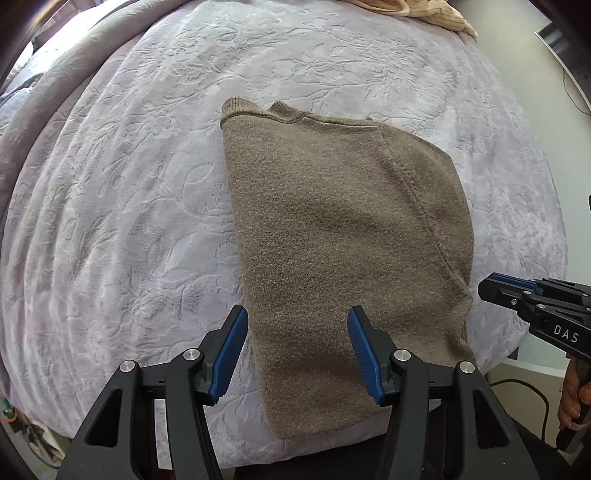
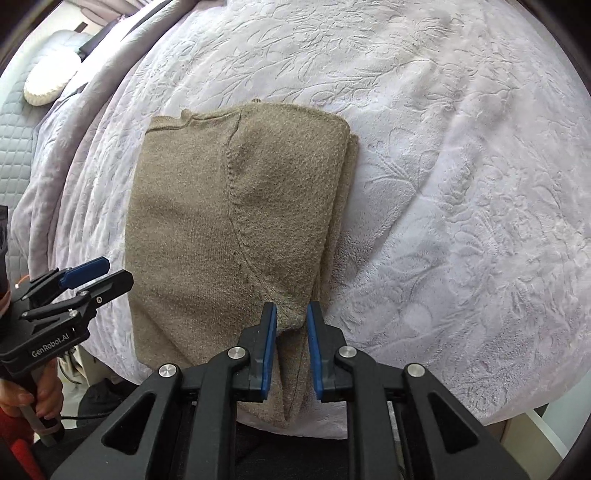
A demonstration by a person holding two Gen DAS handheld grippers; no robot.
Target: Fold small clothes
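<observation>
A brown knitted sweater (image 1: 332,229) lies folded lengthwise on the lilac embossed bedspread (image 1: 129,203), collar at the far end. My left gripper (image 1: 297,317) is open, its blue pads straddling the sweater's near left part, above the cloth. In the right wrist view the sweater (image 2: 221,206) lies left of centre with a sleeve folded over it. My right gripper (image 2: 291,314) is partly open, its pads on either side of a raised fold at the sweater's near right edge, not clamped. The right gripper also shows in the left view (image 1: 491,288), and the left one in the right view (image 2: 110,273).
A beige garment (image 1: 424,14) lies at the far edge of the bed. A white slipper (image 2: 48,81) rests on a grey quilted surface (image 2: 14,122) to the far left. The bed's near edge runs just under both grippers, with cables on the floor at the right (image 1: 532,391).
</observation>
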